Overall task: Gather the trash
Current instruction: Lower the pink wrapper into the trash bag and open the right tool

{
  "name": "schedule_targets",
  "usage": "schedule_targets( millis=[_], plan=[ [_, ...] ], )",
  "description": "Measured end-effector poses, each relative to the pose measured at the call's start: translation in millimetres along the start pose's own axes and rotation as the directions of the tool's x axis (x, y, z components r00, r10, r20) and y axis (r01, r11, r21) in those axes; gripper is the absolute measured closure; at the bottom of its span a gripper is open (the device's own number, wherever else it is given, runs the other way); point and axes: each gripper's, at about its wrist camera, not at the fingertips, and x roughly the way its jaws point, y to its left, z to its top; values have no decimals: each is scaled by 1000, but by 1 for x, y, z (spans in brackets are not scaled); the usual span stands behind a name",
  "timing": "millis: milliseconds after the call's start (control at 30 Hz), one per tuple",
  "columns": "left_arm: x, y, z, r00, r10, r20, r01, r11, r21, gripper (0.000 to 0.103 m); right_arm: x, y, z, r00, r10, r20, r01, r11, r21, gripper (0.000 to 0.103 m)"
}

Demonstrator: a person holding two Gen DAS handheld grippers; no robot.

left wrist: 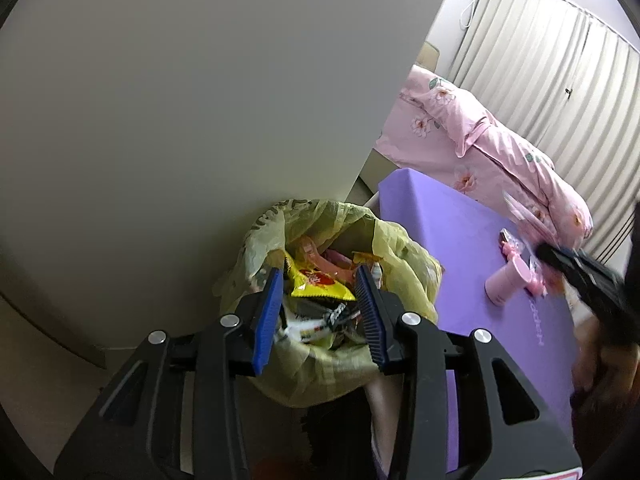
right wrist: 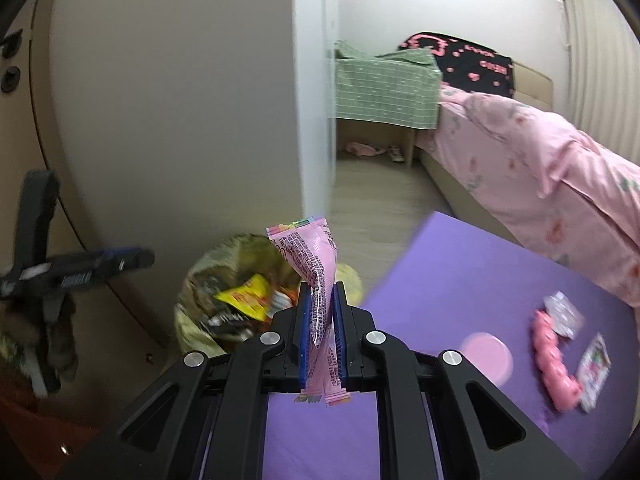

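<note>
left gripper (left wrist: pixel 320 276): jaws apart, empty, lower centre above trash bag (left wrist: pixel 280 236) | right gripper (right wrist: pixel 323 292): clamped on pink wrapper (right wrist: pixel 316 264), bag at lower left | advice: carry wrapper fully over bag mouth before release

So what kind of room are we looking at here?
Most likely a bedroom in a home. A bed with pink floral bedding runs beside a purple mat, pleated curtains cover the far side, and a lined trash bin full of snack wrappers stands by the wall.
</note>
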Motion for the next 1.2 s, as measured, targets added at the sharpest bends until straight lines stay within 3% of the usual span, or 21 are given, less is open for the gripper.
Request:
schedule_targets(
  millis=[267, 767, 933, 1200],
  plan=[
    [-14, 3, -18, 999, 42, 2, -42, 999, 28, 66, 45, 35, 21, 995, 94, -37, -96, 994, -48, 92],
    [-1, 12, -32, 998, 44, -50, -42, 999, 26, 66, 97, 46, 23, 985, 122, -118, -126, 992, -27, 90],
    [3, 12, -32, 997, 35, -61, -34, 999, 24, 66, 98, 50, 22, 985, 137, -109, -142, 989, -40, 67],
    [5, 7, -31, 997, 28, -73, -26, 999, 34, 66, 86, 43, 23, 988, 127, -82, -131, 990, -46, 67]
  ],
)
